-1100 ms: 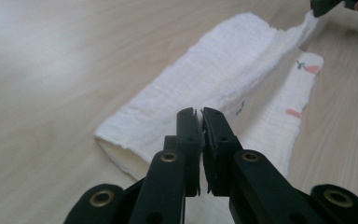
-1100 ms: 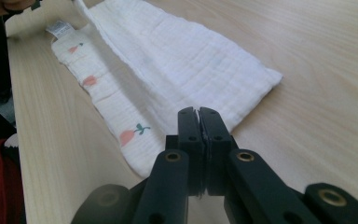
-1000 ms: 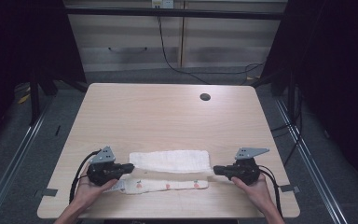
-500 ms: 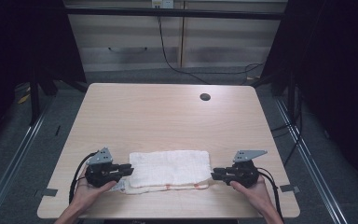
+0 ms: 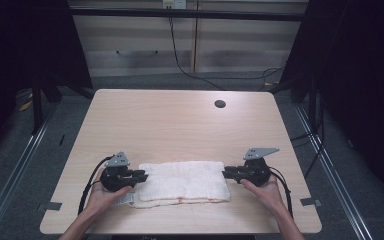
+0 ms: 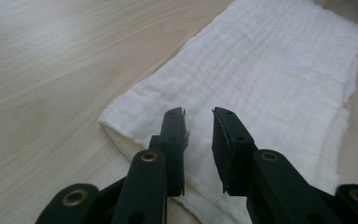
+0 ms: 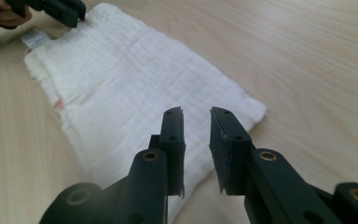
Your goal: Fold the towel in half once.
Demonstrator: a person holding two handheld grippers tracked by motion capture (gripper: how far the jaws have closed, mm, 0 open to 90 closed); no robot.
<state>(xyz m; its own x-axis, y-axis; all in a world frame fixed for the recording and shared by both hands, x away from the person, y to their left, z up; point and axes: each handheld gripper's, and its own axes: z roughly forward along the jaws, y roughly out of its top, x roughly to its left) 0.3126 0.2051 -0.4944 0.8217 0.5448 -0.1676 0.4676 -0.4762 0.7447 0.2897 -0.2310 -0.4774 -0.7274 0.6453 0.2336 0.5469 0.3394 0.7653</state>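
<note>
Fingers of the left gripper [image 5: 141,175] are seen slightly parted with nothing held, tips over the left end of a folded white cloth [image 5: 185,181]. In the left gripper view a narrow gap is shown between the fingers [image 6: 173,140] above the cloth [image 6: 270,84]. The cloth is laid flat near the front edge of the worktop [image 5: 180,125]. Right gripper [image 5: 228,173] fingers [image 7: 233,140] are likewise slightly parted and empty, at the cloth's right end.

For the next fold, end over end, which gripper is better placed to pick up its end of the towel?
Roughly even, slightly left. The left gripper stands open directly over the folded towel end's corner; the right gripper is open too, near its own end.
</note>
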